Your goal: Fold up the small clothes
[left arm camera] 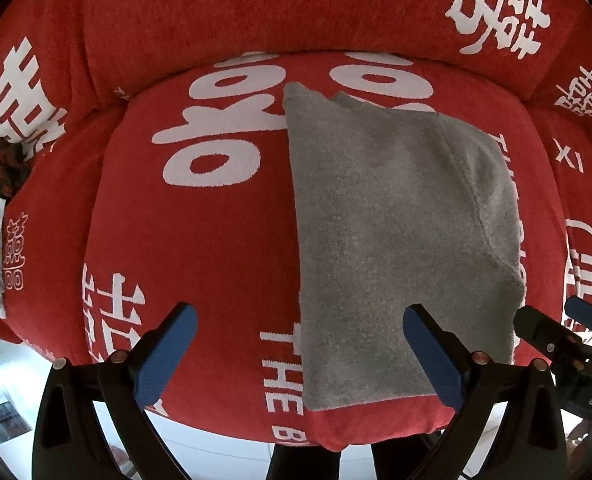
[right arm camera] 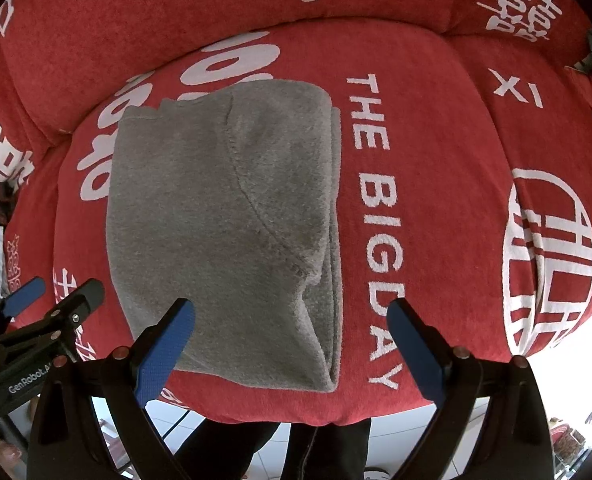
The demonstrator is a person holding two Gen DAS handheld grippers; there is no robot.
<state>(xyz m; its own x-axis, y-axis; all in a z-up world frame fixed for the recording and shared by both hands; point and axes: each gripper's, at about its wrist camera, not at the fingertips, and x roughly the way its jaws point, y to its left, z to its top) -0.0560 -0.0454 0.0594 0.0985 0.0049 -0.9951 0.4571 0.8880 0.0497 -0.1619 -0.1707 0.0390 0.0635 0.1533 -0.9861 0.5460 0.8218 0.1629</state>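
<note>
**Grey garment folded, both grippers free**

The left gripper (left arm camera: 300, 344) hangs above the front edge of the red cushion (left arm camera: 200, 240), its fingers wide apart and holding nothing. The grey garment (right arm camera: 224, 216) lies flat in the middle of the cushion as a neat stacked rectangle, with doubled layers along its right side. The right gripper (right arm camera: 292, 340) is also spread and empty over the garment's front edge. The folding looks nearly finished; perhaps one last fold or putting it away is left.
</note>
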